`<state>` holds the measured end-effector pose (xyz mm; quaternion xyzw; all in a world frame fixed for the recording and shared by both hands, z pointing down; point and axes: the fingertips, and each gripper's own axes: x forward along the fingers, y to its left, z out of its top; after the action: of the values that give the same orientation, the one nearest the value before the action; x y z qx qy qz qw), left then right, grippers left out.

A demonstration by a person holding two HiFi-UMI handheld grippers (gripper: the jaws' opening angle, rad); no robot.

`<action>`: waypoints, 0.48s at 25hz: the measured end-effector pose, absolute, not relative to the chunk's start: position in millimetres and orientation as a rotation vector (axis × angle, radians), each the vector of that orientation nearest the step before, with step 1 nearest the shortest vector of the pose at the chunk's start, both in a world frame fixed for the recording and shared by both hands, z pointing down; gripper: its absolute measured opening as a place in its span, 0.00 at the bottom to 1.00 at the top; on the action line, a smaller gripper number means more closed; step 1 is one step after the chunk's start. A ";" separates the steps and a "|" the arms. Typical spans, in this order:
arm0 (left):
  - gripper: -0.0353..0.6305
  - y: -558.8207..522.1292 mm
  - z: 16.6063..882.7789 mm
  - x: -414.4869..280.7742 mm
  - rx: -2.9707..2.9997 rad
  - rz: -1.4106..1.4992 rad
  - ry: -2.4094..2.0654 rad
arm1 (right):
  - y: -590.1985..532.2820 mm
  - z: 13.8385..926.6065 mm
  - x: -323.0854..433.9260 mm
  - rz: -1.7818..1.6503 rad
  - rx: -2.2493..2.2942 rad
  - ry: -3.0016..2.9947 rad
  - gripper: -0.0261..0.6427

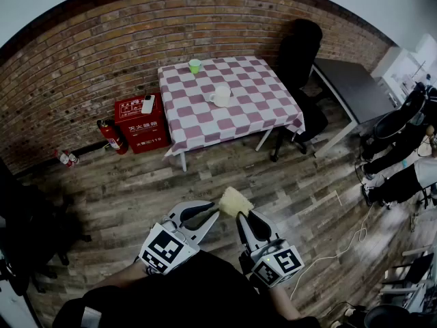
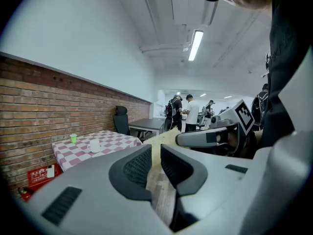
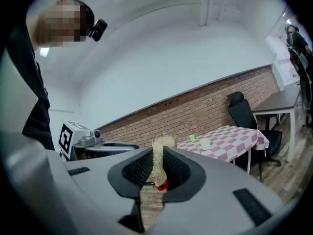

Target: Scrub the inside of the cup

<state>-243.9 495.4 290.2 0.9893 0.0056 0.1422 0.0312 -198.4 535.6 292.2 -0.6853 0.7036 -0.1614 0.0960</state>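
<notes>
Brick wall (image 1: pixel 82 53) at the back, rough and red-brown, and grey wood planks on the floor (image 1: pixel 136 190). Against the wall stands the table (image 1: pixel 252 108), draped in a pink-and-white checked cloth. The cup (image 1: pixel 220 96) is on it, white, squat and round, upright near the middle of the cloth. A small green cup (image 1: pixel 194 65) sits at the table's wall-side edge. Left of the table is a red box (image 1: pixel 141 123) with an extinguisher (image 1: pixel 111 135) beside it. Right of the table is a black high-backed chair (image 1: pixel 300 50), then a plain grey desk (image 1: pixel 355 87).

Both grippers hang over the planks, well short of the table and nowhere near the cup. The right gripper (image 1: pixel 244 214) is clamped on the pad (image 1: pixel 235 201), a pale yellow, fibrous, flat piece. Its frayed top sticks up past the ribbed black jaw faces, and it points toward the table. The left gripper (image 1: pixel 215 212) sits just beside it on the side away from the desk. Its jaws are only a thin slit apart, with bare floor showing through the gap and nothing gripped. Its tip lies right at the pad's edge. I can't tell whether it touches.
</notes>
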 end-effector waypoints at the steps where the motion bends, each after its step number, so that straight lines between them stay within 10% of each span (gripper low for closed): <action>1: 0.15 497.4 291.8 -240.1 3.043 0.442 0.019 | 536.3 289.5 -195.6 -0.476 -2.008 2.070 0.15; 12: 0.15 482.1 313.1 -218.3 2.996 0.528 -0.029 | 523.1 310.7 -161.7 -0.560 -1.957 2.023 0.15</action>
<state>-218.3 482.1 313.1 0.9836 -0.0096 0.1733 0.0494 -161.7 523.1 310.7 -0.6756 0.6984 -0.1934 0.1357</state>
